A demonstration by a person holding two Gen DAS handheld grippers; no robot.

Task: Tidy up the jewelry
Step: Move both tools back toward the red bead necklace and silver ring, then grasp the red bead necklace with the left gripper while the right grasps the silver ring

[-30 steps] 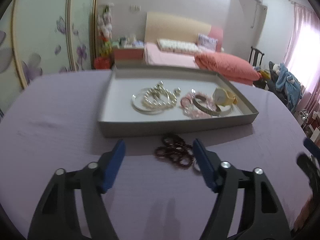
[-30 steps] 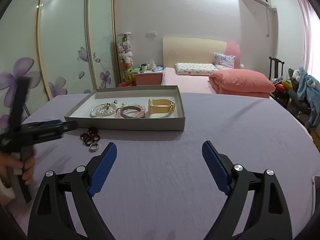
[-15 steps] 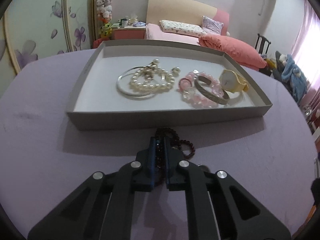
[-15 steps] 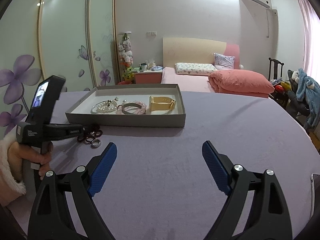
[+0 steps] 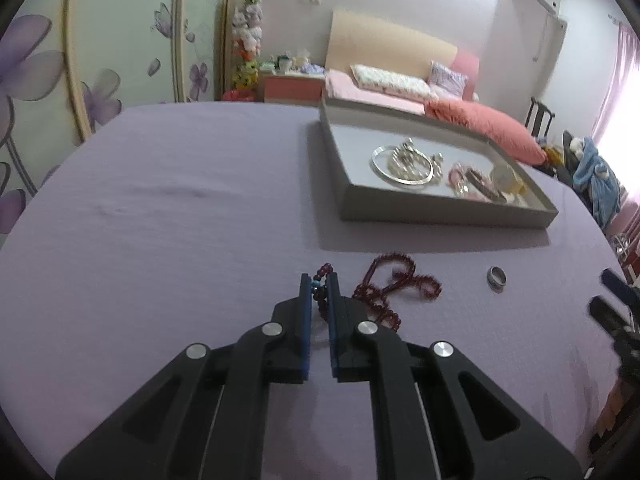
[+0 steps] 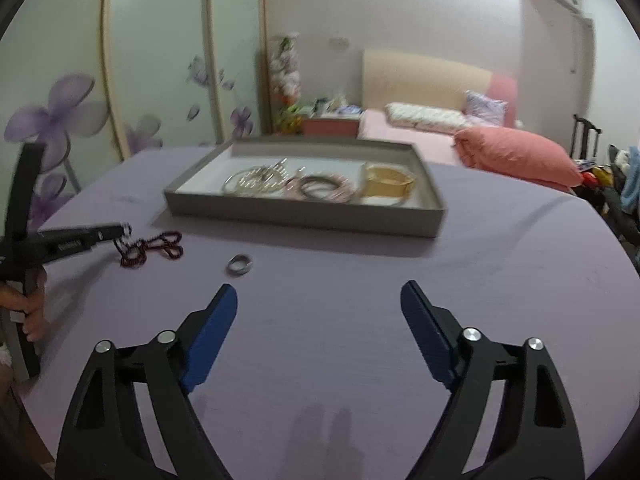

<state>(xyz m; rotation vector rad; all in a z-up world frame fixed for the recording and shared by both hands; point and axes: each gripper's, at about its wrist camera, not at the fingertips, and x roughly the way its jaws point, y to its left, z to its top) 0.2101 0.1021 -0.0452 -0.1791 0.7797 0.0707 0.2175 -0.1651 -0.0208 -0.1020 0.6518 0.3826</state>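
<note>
My left gripper (image 5: 319, 280) is shut on one end of a dark red bead necklace (image 5: 394, 284), whose rest trails on the purple table to the right. In the right wrist view the left gripper (image 6: 120, 232) holds the necklace (image 6: 152, 248) at the left. A silver ring (image 5: 496, 279) lies on the table right of the necklace; it also shows in the right wrist view (image 6: 239, 264). The grey tray (image 5: 440, 212) holds a silver bangle, pearls, pink bracelets and a yellow watch. My right gripper (image 6: 318, 300) is open and empty, low over the table in front of the ring.
The tray (image 6: 304, 216) sits toward the far side of the round purple table (image 5: 180, 200). A bed with pink bedding (image 6: 516, 156) and a flowered wardrobe (image 6: 72, 112) stand behind the table.
My left gripper closed on the bead necklace and pulled it left, away from the tray, leaving the ring uncovered. My right gripper moved left toward the ring and stayed open.
</note>
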